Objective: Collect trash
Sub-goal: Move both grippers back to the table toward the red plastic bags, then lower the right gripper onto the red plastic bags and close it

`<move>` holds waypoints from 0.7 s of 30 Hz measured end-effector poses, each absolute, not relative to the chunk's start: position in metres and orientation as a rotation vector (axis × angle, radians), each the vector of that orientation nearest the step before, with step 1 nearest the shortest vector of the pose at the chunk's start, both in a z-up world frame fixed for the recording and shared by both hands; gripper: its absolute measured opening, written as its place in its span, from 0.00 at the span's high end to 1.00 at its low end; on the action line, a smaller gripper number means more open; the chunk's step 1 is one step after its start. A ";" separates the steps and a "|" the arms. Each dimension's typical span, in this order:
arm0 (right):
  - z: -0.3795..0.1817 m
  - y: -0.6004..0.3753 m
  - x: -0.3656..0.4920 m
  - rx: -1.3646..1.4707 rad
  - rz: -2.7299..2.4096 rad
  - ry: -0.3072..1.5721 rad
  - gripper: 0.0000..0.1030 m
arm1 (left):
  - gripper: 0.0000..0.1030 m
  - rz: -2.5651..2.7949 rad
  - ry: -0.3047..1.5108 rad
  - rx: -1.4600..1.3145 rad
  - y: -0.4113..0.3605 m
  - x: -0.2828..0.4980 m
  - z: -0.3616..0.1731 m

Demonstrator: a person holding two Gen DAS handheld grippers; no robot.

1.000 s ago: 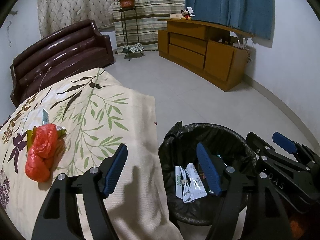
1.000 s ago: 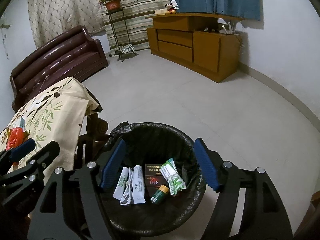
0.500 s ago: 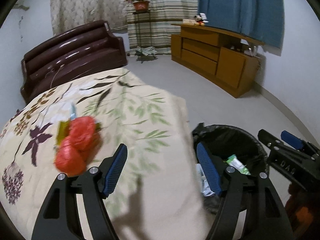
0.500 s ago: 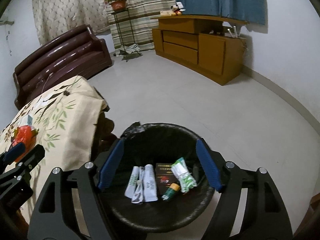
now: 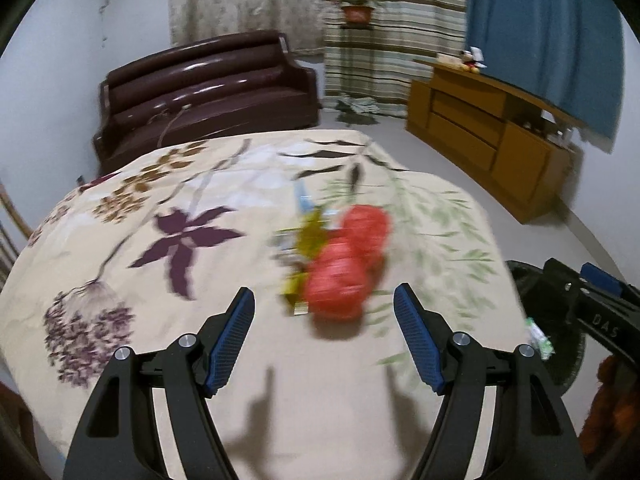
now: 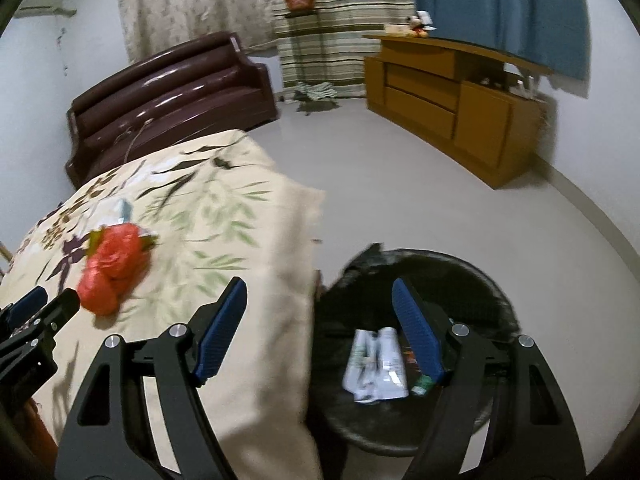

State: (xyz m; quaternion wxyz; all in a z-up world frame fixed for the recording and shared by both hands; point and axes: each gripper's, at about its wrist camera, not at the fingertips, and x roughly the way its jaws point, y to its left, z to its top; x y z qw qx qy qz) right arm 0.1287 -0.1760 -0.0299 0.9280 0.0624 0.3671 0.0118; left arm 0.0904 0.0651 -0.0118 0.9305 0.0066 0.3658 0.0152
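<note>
A crumpled red plastic bag [image 5: 346,266] lies on the floral tablecloth [image 5: 200,264] with yellow-green and blue wrappers [image 5: 306,226] beside it. My left gripper [image 5: 326,338] hangs open just short of the bag, nothing between its fingers. In the right wrist view the same red bag [image 6: 112,264] lies to the left. My right gripper [image 6: 318,330] is open and empty, straddling the table's edge and the black-lined trash bin [image 6: 480,280]. White tubes [image 6: 376,364] and other packets lie in the bin.
A dark brown sofa [image 5: 208,92] stands behind the table. A wooden cabinet [image 6: 448,92] lines the right wall under a blue curtain. A plant stand [image 6: 298,12] is by the striped curtain. Grey floor [image 6: 400,188] spreads between the bin and the cabinet.
Both grippers have swung left, away from the bin toward the table. The red bag now sits straight ahead of my left gripper; the bin has slid to the right of both views.
</note>
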 end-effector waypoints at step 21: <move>-0.016 -0.022 0.145 0.043 0.258 0.769 0.29 | 0.32 0.273 0.771 -0.088 0.216 0.057 -0.028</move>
